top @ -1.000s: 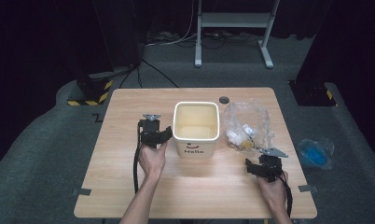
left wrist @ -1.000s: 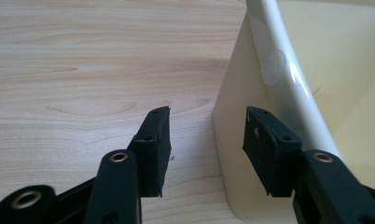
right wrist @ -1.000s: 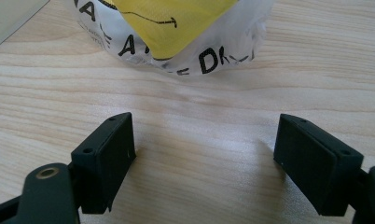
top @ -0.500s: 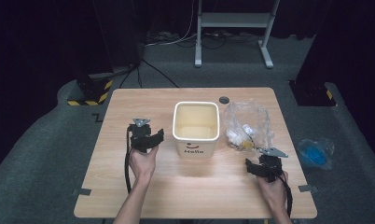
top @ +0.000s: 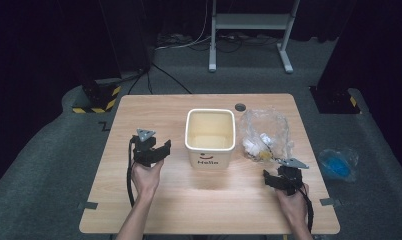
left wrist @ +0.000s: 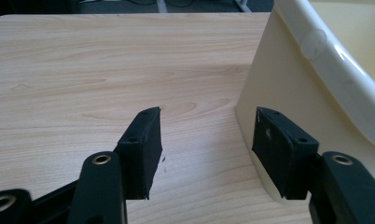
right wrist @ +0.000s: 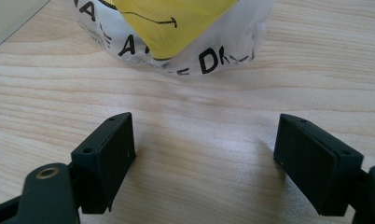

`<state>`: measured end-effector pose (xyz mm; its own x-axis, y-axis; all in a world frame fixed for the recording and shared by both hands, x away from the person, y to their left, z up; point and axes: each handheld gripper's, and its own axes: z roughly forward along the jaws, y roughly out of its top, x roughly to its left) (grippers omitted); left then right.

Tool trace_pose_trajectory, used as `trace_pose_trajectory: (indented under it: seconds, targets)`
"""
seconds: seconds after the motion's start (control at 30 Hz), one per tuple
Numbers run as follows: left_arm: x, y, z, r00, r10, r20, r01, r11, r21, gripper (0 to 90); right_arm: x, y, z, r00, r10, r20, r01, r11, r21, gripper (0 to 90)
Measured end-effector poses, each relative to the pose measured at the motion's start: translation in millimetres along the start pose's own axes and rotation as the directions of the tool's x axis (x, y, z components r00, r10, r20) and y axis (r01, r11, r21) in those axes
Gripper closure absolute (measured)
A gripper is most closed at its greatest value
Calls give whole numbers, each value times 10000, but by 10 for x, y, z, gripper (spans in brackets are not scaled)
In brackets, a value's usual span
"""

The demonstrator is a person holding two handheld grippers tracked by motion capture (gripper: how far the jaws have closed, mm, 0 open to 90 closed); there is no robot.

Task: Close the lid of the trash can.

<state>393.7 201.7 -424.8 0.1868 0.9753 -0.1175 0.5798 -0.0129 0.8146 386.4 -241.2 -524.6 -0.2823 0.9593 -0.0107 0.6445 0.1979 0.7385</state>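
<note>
Left tool (top: 164, 148) drawn back from tub (top: 210, 137), jaws just opening, empty, right tool (top: 276, 179) wide open, empty

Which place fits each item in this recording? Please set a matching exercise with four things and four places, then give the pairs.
Things:
1. cream bin
2. clear plastic bag
3. left gripper
4. blue bag

Places:
A. on the floor, right of the table
B. middle of the table
C. on the table, just right of the bin
D. open over bare wood, left of the bin

Pairs: 1-B, 2-C, 3-D, 4-A
</note>
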Motion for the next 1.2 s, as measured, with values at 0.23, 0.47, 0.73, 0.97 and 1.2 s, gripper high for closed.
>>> trace_pose_trajectory:
  seconds: [0.23, 0.47, 0.73, 0.97, 1.2]
  targets:
    - [125, -151, -11, 9999, -141, -21, 141, 9999, 22, 414, 0, 0, 0, 10000, 1, 0, -1, 10000, 1, 199]
    - [219, -338, 28, 9999, -141, -68, 143, 9994, 316, 411, 0, 0, 0, 10000, 2, -1, -2, 10000, 0, 200]
    - [314, -602, 159, 9995, -134, -270, 158, 9957, 913, 411, 1, 0, -1, 10000, 1, -2, -1, 10000, 1, 201]
    - [390, -820, 321, 9975, 93, -699, 14, 9885, 1514, 412, 2, 0, -1, 10000, -16, -3, 16, 10000, 8, 201]
    - [420, -943, 357, 9921, 623, -1092, -505, 9929, 1078, 384, 2, 1, 1, 10000, -21, -15, 21, 10000, -2, 201]
